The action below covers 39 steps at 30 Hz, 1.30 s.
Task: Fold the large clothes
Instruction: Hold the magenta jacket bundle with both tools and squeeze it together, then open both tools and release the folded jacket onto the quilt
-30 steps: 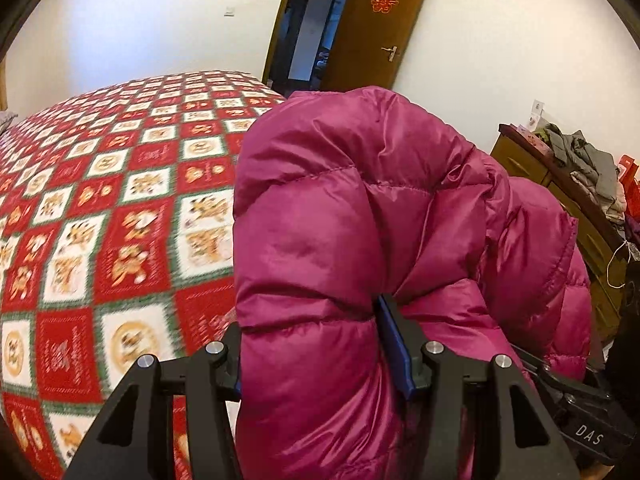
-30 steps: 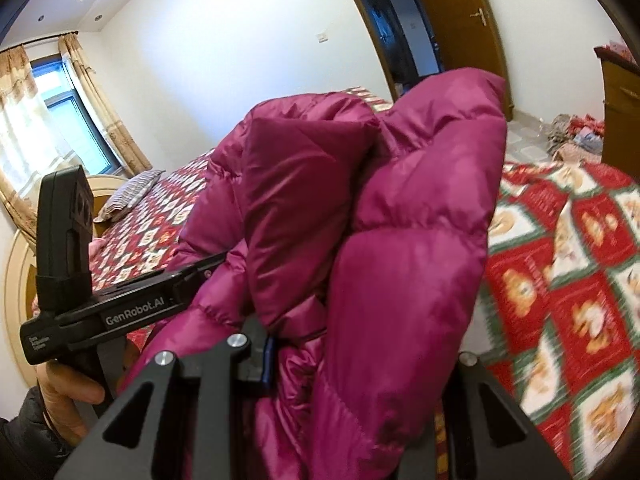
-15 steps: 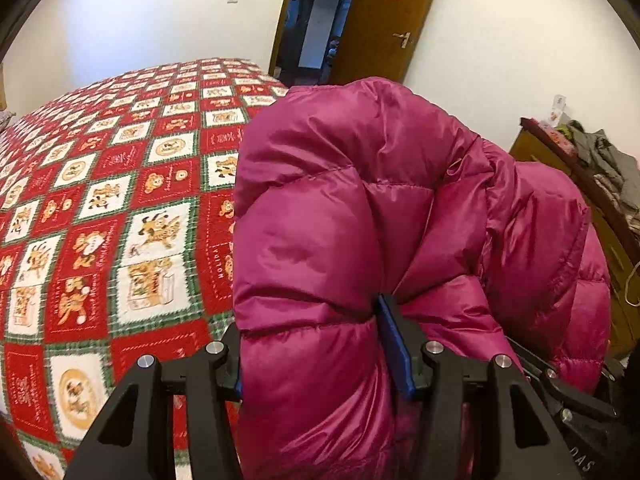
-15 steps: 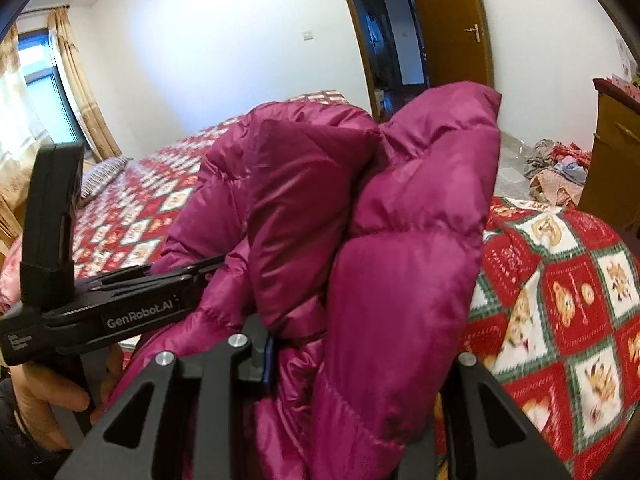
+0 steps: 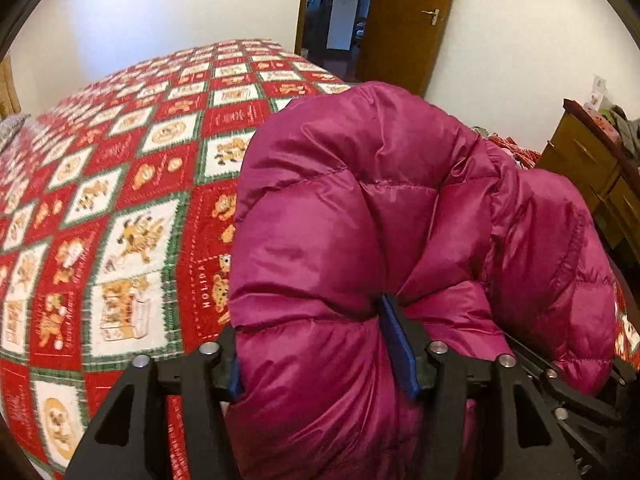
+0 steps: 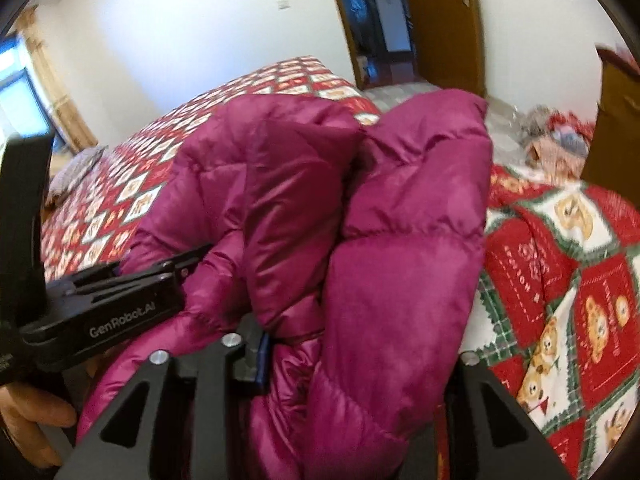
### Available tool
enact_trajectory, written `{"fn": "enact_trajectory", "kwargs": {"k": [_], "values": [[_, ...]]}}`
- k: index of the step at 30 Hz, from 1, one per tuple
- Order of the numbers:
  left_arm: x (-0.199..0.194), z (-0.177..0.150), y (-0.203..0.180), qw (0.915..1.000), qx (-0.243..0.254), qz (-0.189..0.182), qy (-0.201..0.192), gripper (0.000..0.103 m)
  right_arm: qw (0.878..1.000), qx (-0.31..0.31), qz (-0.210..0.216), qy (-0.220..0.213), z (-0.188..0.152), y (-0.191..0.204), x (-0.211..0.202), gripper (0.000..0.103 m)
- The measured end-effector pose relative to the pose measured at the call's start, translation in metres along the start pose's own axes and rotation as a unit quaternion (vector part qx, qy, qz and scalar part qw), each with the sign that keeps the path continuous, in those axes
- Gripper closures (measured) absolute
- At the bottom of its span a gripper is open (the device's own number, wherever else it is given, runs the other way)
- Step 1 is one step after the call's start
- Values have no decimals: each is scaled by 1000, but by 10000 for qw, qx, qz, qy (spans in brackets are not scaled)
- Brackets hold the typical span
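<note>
Left wrist view: the left gripper (image 5: 320, 354) clamps a thick fold of the magenta puffer jacket (image 5: 360, 220), which bulges toward 12 o'clock above the patterned bedspread (image 5: 120, 208); a wooden dresser (image 5: 592, 164) stands at 3 o'clock.

Right wrist view: the right gripper (image 6: 360, 364) pinches the jacket's (image 6: 400, 240) bunched folds, with the left gripper (image 6: 120, 304) at 9 o'clock.

Magenta quilted down jacket (image 5: 360, 232) fills frame centre, above the red patchwork bedspread (image 5: 120, 208); brown wooden door (image 5: 404, 20) upper centre behind; wooden dresser (image 5: 588, 160) at right edge.
</note>
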<state>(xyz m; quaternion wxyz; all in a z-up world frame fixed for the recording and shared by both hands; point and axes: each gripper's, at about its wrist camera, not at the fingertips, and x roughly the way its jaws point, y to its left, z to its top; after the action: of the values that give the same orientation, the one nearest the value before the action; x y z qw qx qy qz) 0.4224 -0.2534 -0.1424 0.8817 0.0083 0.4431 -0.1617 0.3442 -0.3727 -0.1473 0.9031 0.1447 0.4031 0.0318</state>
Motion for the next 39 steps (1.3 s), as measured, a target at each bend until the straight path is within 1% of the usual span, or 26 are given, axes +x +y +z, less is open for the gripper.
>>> {"fn": "enact_trajectory", "kwargs": {"k": [1, 2, 3, 4, 7, 8, 9, 11, 12, 13, 15, 17, 18, 20, 23, 25, 29, 33, 37, 39], "values": [[2, -1, 3, 10000, -91, -8, 18, 35, 9999, 117, 16, 14, 0, -3, 0, 52], [3, -2, 6, 9999, -164, -38, 21, 32, 9998, 206, 34, 15, 0, -8, -2, 48], [2, -4, 8, 9998, -191, -59, 2, 30, 9996, 271, -7, -21, -2, -12, -7, 39], [1, -5, 9, 9999, -162, -51, -31, 28, 9994, 319, -100, -89, -3, -16, -12, 34], [-1, -7, 4, 9999, -77, 36, -103, 27, 9974, 479, -343, -405, -7, -27, -39, 33], [-1, -6, 3, 9999, -42, 73, -130, 26, 9960, 491, -508, -554, -7, -27, -50, 33], [-2, -7, 1, 9998, 5, 123, -169, 26, 9941, 456, -680, -711, -7, -25, -61, 34], [-4, -8, -4, 9992, 125, 280, -256, 26, 9892, 308, -1028, -1002, -3, -16, -77, 47], [-5, -9, -5, 9988, 179, 345, -289, 26, 9871, 197, -1135, -1116, 0, -9, -83, 58], [-6, -10, -8, 9984, 236, 403, -315, 26, 9866, 73, -1130, -1177, 4, -1, -85, 66], [-6, -10, -8, 9981, 277, 432, -331, 26, 9869, -319, -1083, -1148, 16, 19, -82, 67], [-6, -9, -7, 9980, 296, 439, -332, 26, 9871, -554, -1114, -1010, 25, 32, -69, 69], [-6, -9, -7, 9979, 318, 454, -339, 26, 9884, -574, -1084, -891, 31, 35, -56, 70], [-6, -10, -8, 9972, 399, 509, -367, 26, 9914, -408, -1074, -634, 37, 27, -36, 70], [-6, -10, -9, 9970, 456, 508, -373, 26, 9909, -200, -1289, -338, 31, 11, -16, 72], [-5, -10, -9, 9971, 463, 484, -364, 26, 9921, -2, -1215, -295, 23, 2, -13, 73], [-4, -10, -14, 9962, 552, 550, -386, 26, 9920, 57, -1232, -288, 10, -7, -10, 73], [-2, -7, -15, 9963, 583, 547, -319, 26, 9930, 189, -1144, -202, 9, -15, -5, 73], [-6, 3, -10, 9972, 648, 320, -208, 26, 9933, 197, -1140, -68, 13, -16, 0, 73], [-7, 13, -5, 9976, 578, 243, -304, 26, 9931, 183, -1160, -33, 14, -16, 2, 73]]}}
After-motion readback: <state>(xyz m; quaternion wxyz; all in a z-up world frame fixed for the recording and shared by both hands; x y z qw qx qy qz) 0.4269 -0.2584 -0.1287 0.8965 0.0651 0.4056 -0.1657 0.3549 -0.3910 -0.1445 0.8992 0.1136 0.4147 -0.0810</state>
